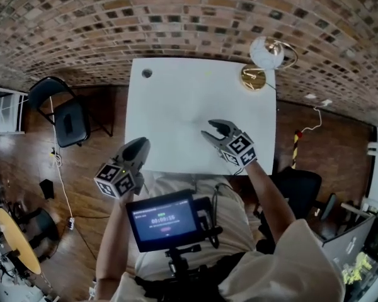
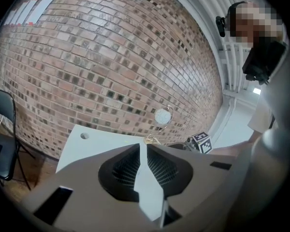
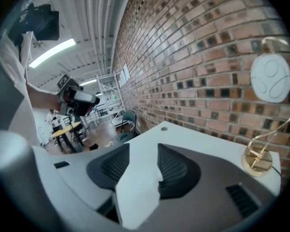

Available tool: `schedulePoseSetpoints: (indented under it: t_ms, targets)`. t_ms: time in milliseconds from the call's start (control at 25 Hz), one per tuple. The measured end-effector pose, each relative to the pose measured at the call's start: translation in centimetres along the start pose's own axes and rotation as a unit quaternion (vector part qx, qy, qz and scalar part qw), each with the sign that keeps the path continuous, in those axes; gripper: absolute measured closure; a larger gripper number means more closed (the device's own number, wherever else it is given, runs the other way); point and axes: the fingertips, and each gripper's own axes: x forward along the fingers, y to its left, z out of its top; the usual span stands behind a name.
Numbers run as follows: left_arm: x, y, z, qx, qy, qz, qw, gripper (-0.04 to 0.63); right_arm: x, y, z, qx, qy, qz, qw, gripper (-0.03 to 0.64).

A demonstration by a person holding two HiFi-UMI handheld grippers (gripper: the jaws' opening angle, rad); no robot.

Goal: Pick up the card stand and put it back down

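The card stand [image 1: 254, 76] has a round gold base and a wire loop that holds a white round card. It stands upright at the far right corner of the white table [image 1: 170, 106], also seen in the left gripper view [image 2: 162, 117] and in the right gripper view [image 3: 257, 159]. My right gripper [image 1: 210, 128] hovers over the table's near right part, well short of the stand, open with nothing between its jaws [image 3: 144, 149]. My left gripper [image 1: 140, 145] hangs at the table's near left edge, its tips together and empty [image 2: 141, 146].
A brick wall runs behind the table. A black folding chair [image 1: 66, 115] stands on the wooden floor to the left. A small dark hole [image 1: 147, 73] marks the table's far left corner. A screen [image 1: 164, 220] is mounted at the person's chest. Another black chair [image 1: 299, 184] sits right.
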Motion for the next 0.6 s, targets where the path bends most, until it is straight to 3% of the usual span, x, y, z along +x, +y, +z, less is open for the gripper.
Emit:
schedulePoseSetpoints:
  t_ms: [240, 480, 600]
  targets:
    - [-1.1, -0.5, 0.7, 0.009, -0.024, -0.033, 0.9991, 0.549, -4.9, 0.6, 5.9, 0.067, -0.119, -0.086, 0.987, 0.440]
    - [-5.1, -0.6, 1.8, 0.015, -0.033, -0.068, 0.9970, 0.549, -7.6, 4.4, 8.4, 0.042, -0.123, -0.121, 0.984, 0.442]
    - [-7.7, 0.2, 2.3, 0.019, -0.037, -0.078, 0.9961, 0.549, -8.4, 6.1, 9.3, 0.058, -0.143, -0.146, 0.977, 0.442]
